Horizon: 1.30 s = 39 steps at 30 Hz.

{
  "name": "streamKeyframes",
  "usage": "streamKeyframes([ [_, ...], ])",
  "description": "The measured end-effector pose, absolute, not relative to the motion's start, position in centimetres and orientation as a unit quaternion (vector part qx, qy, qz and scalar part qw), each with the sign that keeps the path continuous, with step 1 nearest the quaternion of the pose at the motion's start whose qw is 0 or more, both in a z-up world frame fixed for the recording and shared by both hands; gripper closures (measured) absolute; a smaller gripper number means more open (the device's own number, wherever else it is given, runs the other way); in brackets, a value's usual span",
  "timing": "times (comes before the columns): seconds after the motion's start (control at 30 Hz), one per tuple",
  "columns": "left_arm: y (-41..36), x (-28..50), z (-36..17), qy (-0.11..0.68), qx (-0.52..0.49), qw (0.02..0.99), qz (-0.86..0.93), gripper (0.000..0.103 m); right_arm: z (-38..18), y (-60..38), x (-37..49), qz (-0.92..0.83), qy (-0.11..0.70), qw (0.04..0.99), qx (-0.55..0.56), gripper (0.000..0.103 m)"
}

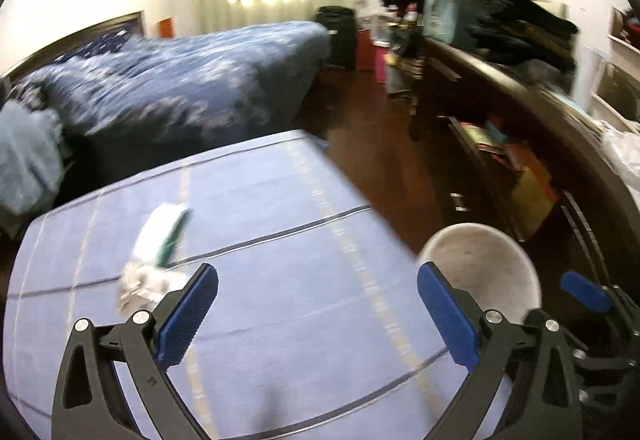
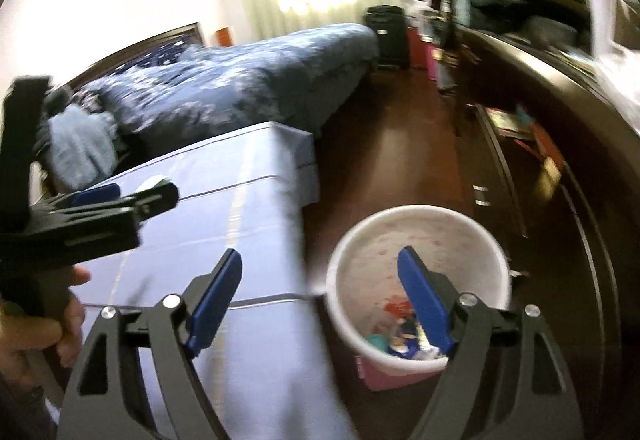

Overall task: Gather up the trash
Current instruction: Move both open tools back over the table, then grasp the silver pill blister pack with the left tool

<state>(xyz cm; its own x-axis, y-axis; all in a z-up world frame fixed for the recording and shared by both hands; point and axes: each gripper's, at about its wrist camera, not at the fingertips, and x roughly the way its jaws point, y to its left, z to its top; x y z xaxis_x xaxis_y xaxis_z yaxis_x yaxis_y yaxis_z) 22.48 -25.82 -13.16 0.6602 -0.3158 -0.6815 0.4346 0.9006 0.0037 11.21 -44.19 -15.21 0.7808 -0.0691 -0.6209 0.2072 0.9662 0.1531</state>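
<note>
On a lilac striped cloth [image 1: 280, 240], crumpled wrappers [image 1: 160, 240], both grippers' fingers wide and empty, bin [image 2: 420, 224] on dark wood floor [image 2: 400, 159].

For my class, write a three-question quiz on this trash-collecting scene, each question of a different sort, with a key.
1. True or false: the left gripper is shut on a wrapper.
2. Multiple choice: where is the white bin? A) on the dark bed B) on the wooden floor beside the lilac-sheeted surface C) on the dresser
3. Short answer: what trash remains on the lilac sheet, ahead of the left gripper?

Key
1. False: its jaws stand wide open with nothing between them.
2. B. It already holds some colourful trash; the right gripper is at its rim, jaws open.
3. A white and green wrapper and a crumpled clear piece.
</note>
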Motion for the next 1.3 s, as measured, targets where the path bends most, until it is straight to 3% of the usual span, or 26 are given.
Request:
streamKeyframes([
  [0.43,-16.6,29.5,-17.5,0.431,0.029,0.887,-0.163,0.004,-13.9,-36.4,12.9,-0.017,0.331,0.942,0.051,0.020],
  [0.77,-16.8,30.3,-19.3,0.435,0.090,0.878,-0.179,0.005,-13.4,-34.8,14.3,-0.001,0.332,0.942,0.049,0.020],
  [0.9,-16.0,30.6,-18.9,0.430,0.076,0.883,-0.173,0.024,-13.1,-33.8,14.8,0.009,0.331,0.942,0.044,0.020],
  [1.07,-15.4,30.5,-18.9,0.427,0.082,0.885,-0.166,0.034,-12.6,-33.0,15.3,0.023,0.330,0.943,0.046,0.020],
  [1.13,-14.9,30.4,-18.7,0.423,0.077,0.888,-0.162,0.047,-12.4,-32.4,15.5,0.027,0.330,0.943,0.046,0.020],
  [1.3,-12.9,29.9,-18.3,0.422,0.048,0.891,-0.162,0.053,-12.0,-31.1,16.2,0.043,0.330,0.942,0.043,0.020],
])
